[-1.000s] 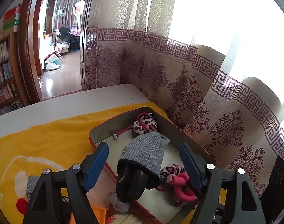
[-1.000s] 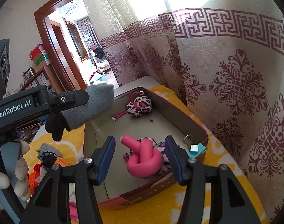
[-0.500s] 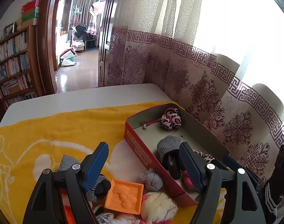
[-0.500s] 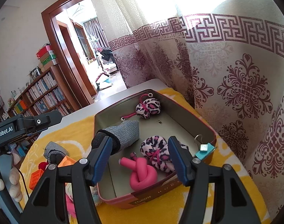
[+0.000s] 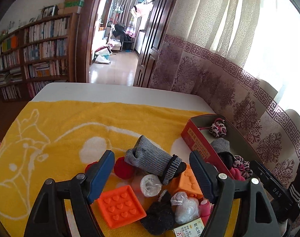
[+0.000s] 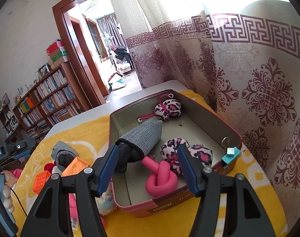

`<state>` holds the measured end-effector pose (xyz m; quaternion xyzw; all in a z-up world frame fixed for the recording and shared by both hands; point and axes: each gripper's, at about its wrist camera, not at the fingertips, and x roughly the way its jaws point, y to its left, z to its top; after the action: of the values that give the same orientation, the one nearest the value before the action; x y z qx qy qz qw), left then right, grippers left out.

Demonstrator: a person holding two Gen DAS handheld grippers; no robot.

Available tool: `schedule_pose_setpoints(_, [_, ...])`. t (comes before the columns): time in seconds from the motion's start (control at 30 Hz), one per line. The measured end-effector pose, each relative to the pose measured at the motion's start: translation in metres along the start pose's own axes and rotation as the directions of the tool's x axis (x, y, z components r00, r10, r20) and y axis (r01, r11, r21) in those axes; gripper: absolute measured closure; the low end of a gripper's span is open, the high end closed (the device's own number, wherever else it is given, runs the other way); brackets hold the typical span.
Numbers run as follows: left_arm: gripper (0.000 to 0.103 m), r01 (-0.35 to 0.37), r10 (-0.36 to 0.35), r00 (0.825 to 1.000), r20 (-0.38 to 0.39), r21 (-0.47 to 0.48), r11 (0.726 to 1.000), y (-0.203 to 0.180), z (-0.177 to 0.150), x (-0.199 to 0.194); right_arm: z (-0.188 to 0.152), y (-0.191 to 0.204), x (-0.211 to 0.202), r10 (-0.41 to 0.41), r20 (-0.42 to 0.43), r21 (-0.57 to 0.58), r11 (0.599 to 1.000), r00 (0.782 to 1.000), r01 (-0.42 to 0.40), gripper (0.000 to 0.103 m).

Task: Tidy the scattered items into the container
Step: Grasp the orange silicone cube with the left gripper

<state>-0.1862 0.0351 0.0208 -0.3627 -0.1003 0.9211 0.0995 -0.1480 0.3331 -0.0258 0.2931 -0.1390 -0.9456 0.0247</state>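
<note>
A red tin box (image 6: 231, 131) stands on a yellow towel; it also shows in the left wrist view (image 5: 197, 138). Inside lie a grey-and-black sock (image 6: 144, 138), a knotted pink foam tube (image 6: 159, 174) and leopard-print scrunchies (image 6: 167, 109). My left gripper (image 5: 150, 174) is open and empty above a pile of loose items: a second grey sock (image 5: 151, 159), an orange heart tile (image 5: 120, 205), an orange block (image 5: 187, 181), a red ball (image 5: 123, 167). My right gripper (image 6: 148, 167) is open and empty over the box's near end.
A teal binder clip (image 6: 230, 156) sits on the box's right rim. A black knit piece (image 5: 158, 215) and clear plastic wraps (image 5: 183, 207) lie near the left fingers. A patterned curtain (image 6: 258, 90) hangs close behind the box. A bookshelf (image 5: 35, 55) and doorway stand beyond the table.
The left gripper let the grey-and-black sock go into the box, then drew back left over the loose pile. The right gripper stayed open over the box.
</note>
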Motion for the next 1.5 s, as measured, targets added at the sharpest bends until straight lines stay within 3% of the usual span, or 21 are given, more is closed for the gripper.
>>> schedule_pose_setpoints(0.2, [0.023,-0.072,0.071,0.997,-0.013,-0.059,0.996,0.043,-0.019,-0.006,-0.003,0.004,0.004,-0.014,-0.003,-0.028,1.000,1.000,0.014,0.037])
schedule_pose_setpoints(0.4, [0.023,-0.085,0.082,0.996,-0.038,-0.071,0.994,0.062,-0.037,-0.009,-0.005,0.004,0.010,-0.036,-0.014,-0.038,0.999,0.999,0.036,0.037])
schedule_pose_setpoints(0.7, [0.023,-0.048,0.045,0.995,-0.092,-0.033,0.998,0.038,-0.048,0.008,-0.006,0.007,0.010,-0.044,-0.007,-0.056,0.998,0.999,0.044,0.037])
schedule_pose_setpoints(0.9, [0.023,-0.065,0.063,0.987,-0.150,-0.011,0.998,0.026,-0.057,0.030,-0.005,0.010,0.006,-0.031,-0.001,-0.062,0.998,1.000,0.031,0.037])
schedule_pose_setpoints(1.03, [0.023,-0.097,0.093,0.983,-0.157,-0.013,0.995,0.029,-0.060,0.037,-0.005,0.011,0.005,-0.024,0.000,-0.063,0.998,1.000,0.024,0.037])
schedule_pose_setpoints(1.17, [0.019,-0.086,0.080,0.984,-0.158,-0.033,0.996,0.038,-0.062,0.037,-0.005,0.013,0.005,-0.022,0.002,-0.067,0.998,1.000,0.022,0.037])
schedule_pose_setpoints(1.37, [0.019,-0.099,0.101,0.987,-0.128,0.017,0.995,0.037,-0.066,0.028,-0.006,0.013,0.006,-0.023,-0.003,-0.070,0.997,1.000,0.023,0.037])
schedule_pose_setpoints(1.5, [0.017,-0.154,0.161,0.981,-0.109,0.070,0.986,0.031,-0.070,0.028,-0.006,0.014,0.006,-0.024,-0.003,-0.072,0.997,1.000,0.023,0.037])
